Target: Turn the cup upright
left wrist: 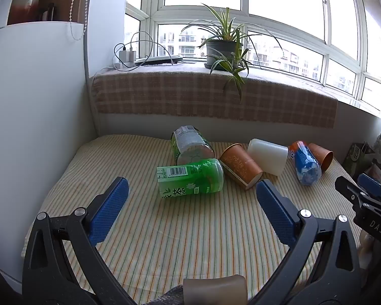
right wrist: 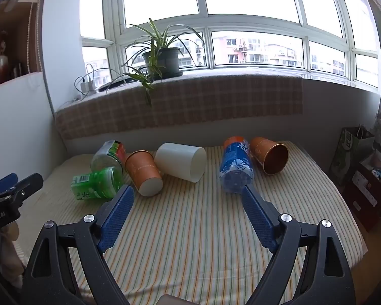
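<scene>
Several cups lie on their sides on a striped tablecloth (left wrist: 165, 241). A green cup (left wrist: 190, 181) lies nearest my left gripper (left wrist: 191, 190), which is open and empty just in front of it. Behind are a second green cup (left wrist: 190, 145), an orange cup (left wrist: 240, 166), a white cup (left wrist: 268, 156), a blue cup (left wrist: 306, 164) and another orange cup (left wrist: 322, 156). My right gripper (right wrist: 188, 198) is open and empty, short of the white cup (right wrist: 181, 161), with the orange cup (right wrist: 143, 171) to its left and the blue cup (right wrist: 235, 169) to its right.
A plaid-covered window ledge (left wrist: 216, 96) with a potted plant (left wrist: 221, 50) and chargers runs behind the table. A white cabinet wall (left wrist: 33, 127) stands at the left. Bags and boxes (right wrist: 363, 172) sit beyond the table's right edge.
</scene>
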`<action>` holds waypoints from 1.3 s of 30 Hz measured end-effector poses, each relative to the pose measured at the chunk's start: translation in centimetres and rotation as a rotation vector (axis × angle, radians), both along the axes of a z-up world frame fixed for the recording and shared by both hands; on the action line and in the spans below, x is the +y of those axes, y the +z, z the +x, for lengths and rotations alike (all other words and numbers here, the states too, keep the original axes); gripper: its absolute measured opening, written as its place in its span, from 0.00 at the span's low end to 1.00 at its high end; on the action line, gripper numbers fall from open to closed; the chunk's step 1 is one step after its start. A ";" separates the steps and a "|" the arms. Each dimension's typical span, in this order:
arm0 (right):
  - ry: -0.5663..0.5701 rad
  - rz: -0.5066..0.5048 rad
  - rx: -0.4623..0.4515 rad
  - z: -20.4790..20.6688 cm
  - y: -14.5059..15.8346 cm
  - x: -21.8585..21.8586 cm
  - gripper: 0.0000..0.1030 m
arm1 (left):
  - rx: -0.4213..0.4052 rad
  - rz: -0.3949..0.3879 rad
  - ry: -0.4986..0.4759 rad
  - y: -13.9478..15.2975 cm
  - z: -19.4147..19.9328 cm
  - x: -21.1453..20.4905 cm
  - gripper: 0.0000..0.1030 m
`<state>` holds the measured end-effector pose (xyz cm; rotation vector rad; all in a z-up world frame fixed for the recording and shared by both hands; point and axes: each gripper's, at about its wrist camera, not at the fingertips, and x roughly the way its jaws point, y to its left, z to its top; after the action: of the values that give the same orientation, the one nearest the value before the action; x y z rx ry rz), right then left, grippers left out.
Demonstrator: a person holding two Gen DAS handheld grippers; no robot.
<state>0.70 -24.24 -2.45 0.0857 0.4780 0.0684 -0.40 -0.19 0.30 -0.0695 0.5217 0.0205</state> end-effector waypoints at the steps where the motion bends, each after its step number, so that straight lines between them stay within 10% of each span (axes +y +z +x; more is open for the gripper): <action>1: 0.000 -0.004 0.003 0.0 0.0 0.0 0.84 | 0.001 -0.001 0.000 0.0 0.0 0.1 0.99; 39: 0.003 0.003 0.021 0.3 -0.4 0.1 0.84 | 0.002 0.013 -0.006 -0.4 0.0 -1.0 0.99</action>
<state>1.00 -24.16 -2.86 0.0882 0.4991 0.0712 -0.44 -1.19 -0.12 -0.0547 0.5236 0.0177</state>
